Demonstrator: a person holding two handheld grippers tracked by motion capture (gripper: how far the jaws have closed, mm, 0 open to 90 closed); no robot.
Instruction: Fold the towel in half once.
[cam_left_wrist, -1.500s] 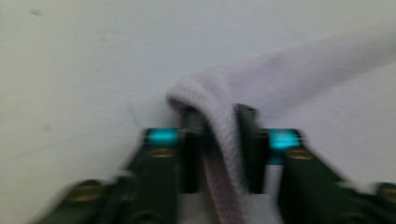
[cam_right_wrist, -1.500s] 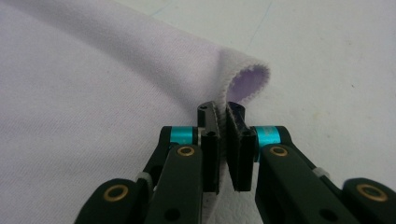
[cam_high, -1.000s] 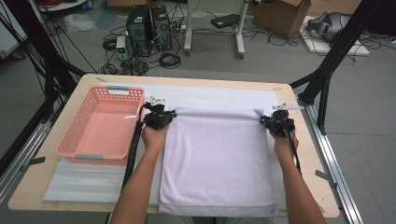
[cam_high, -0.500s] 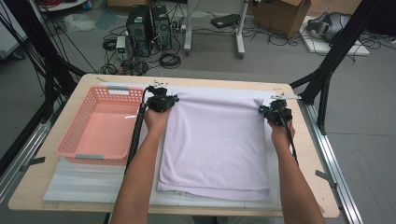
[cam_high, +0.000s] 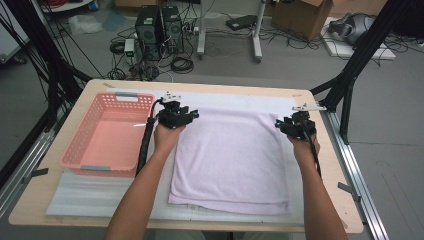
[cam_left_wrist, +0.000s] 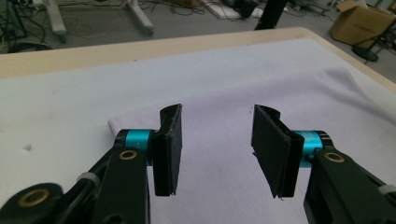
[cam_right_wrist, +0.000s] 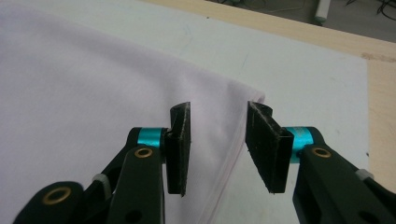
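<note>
A pale lilac towel (cam_high: 230, 160) lies flat on a white mat (cam_high: 225, 100) in the middle of the table. My left gripper (cam_high: 186, 115) hovers just above the towel's far left corner. Its jaws have just been opening, and the towel (cam_left_wrist: 327, 102) lies loose under the left gripper (cam_left_wrist: 217, 140), not pressed by the pads. My right gripper (cam_high: 284, 125) hangs over the far right corner. Its jaws have also just been opening, and the towel's edge (cam_right_wrist: 70, 93) runs below the right gripper (cam_right_wrist: 218, 140), untouched.
A pink plastic basket (cam_high: 80, 145) stands on the left part of the table, close to my left forearm. The wooden table edge (cam_high: 200, 84) runs behind the mat. Black frame legs, computers and cables stand on the floor beyond.
Both hands carried the towel's far corners away from the front edge, so the towel slid farther onto the table. The corners now lie flat and the jaws stand apart above them.
</note>
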